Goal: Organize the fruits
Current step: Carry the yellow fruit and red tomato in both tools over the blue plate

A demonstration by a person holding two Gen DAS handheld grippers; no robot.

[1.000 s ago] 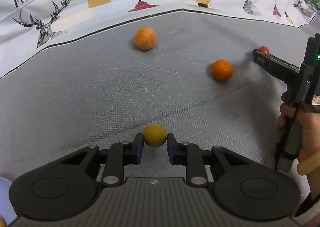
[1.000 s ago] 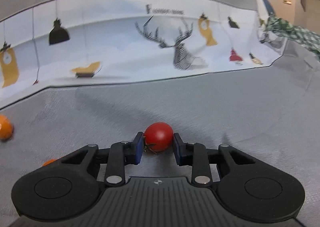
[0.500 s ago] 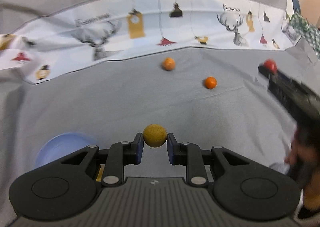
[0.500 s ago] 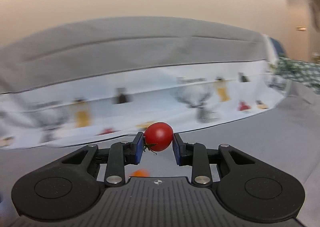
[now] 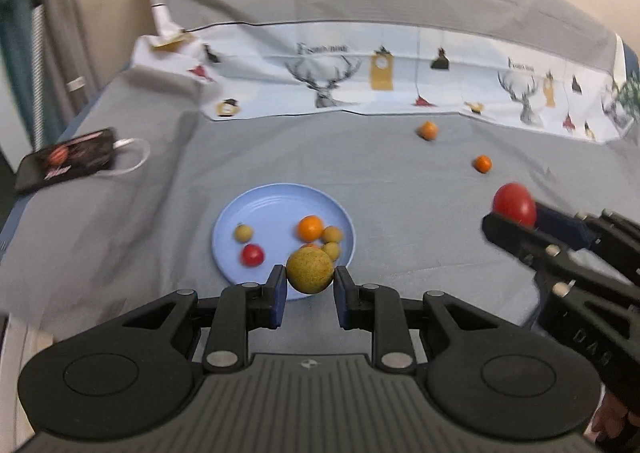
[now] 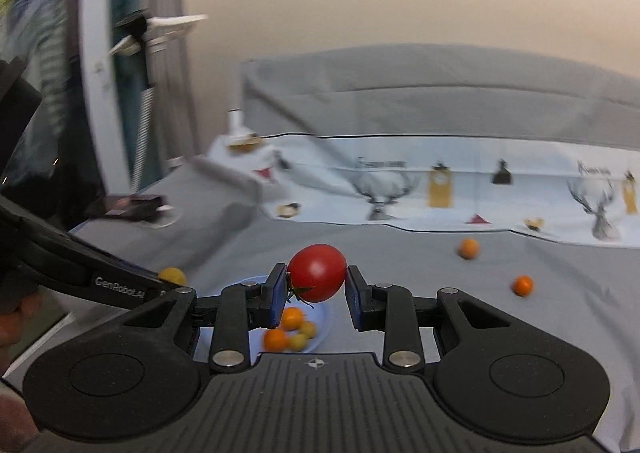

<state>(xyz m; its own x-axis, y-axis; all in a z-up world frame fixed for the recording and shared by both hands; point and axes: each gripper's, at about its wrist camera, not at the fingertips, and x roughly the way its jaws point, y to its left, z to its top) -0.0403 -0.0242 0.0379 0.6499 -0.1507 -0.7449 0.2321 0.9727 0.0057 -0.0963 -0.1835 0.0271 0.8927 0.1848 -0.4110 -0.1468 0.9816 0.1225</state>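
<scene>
Left wrist view: my left gripper (image 5: 310,289) clamps the yellow fruit (image 5: 310,270) above the near rim of the blue plate (image 5: 280,205). My right gripper (image 6: 317,293) pinches the red tomato (image 6: 317,272), off to the plate's right. Best lower each over a bare spot, release low, avoid knocking plated fruit.

Black phone (image 5: 66,164) with white cable (image 5: 134,157), deer-print cloth (image 5: 400,81)

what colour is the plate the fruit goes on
Light blue plate; it shows best in the left wrist view.
</scene>
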